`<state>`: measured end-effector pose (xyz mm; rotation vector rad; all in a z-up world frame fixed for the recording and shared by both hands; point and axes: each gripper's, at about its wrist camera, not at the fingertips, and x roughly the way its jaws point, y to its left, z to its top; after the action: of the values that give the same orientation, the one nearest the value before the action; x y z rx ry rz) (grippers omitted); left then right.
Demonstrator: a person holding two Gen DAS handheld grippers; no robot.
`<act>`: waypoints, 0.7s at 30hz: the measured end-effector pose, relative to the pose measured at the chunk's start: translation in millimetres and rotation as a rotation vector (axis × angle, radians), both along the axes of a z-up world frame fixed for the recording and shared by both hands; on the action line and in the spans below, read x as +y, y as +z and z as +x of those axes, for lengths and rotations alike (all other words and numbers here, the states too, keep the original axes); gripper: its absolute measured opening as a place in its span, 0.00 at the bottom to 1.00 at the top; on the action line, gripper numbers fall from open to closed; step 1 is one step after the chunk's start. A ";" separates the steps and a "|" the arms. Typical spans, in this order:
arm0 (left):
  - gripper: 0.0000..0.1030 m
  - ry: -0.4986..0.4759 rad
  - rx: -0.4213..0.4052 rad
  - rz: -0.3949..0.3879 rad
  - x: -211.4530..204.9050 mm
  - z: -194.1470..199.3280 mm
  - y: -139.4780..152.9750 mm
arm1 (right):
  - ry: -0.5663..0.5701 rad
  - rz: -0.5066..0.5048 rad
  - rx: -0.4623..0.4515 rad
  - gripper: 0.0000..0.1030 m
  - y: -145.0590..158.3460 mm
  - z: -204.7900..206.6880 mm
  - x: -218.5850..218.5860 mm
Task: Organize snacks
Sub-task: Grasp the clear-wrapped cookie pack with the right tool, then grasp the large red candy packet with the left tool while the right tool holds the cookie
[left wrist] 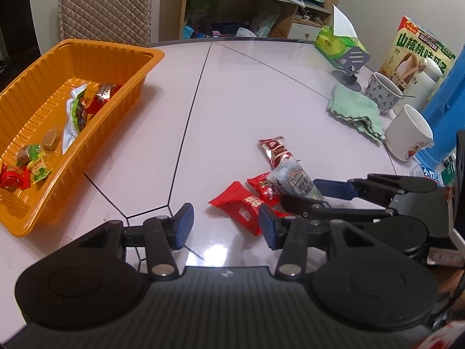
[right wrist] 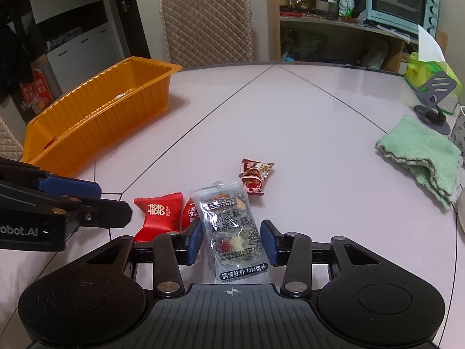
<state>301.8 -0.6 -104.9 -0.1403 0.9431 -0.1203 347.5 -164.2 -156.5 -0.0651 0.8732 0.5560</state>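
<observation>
Behind, a quilted chair [right wrist: 207, 23] faces the pale table [right wrist: 305, 122].

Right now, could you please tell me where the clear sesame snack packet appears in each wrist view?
Left wrist: clear packet, right of centre, in the right tongs.
Right wrist: bottom centre, between the pads.
Shared landmark: orange tray, on the left.
</observation>
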 end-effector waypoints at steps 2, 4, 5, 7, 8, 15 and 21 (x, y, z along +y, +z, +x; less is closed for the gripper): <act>0.46 -0.001 -0.001 -0.003 -2.9 1.7 -0.8 | -0.016 -0.003 0.009 0.40 0.5 -2.1 -3.2; 0.47 0.003 0.005 -0.005 -5.9 3.5 -2.5 | -0.038 0.001 0.017 0.40 2.8 -5.8 -7.2; 0.47 0.006 0.006 -0.010 -7.1 4.8 -3.3 | -0.054 0.006 0.021 0.40 3.7 -7.1 -10.1; 0.51 0.014 0.011 -0.015 -9.2 7.8 -5.0 | -0.082 0.017 0.034 0.39 6.1 -9.8 -15.7; 0.55 0.019 0.011 -0.015 -10.7 9.6 -6.0 | -0.095 0.025 0.042 0.39 7.1 -10.7 -18.9; 0.65 0.026 0.013 0.038 -22.9 22.9 -19.0 | -0.168 0.056 0.061 0.39 14.3 -20.8 -39.9; 0.65 0.006 0.013 0.076 -16.7 18.3 -25.4 | -0.205 0.068 0.077 0.39 15.2 -29.1 -52.4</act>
<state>320.2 -17.3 -130.3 -0.0743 0.9586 -0.0777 318.4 -216.6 -141.3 0.1076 0.9232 0.3982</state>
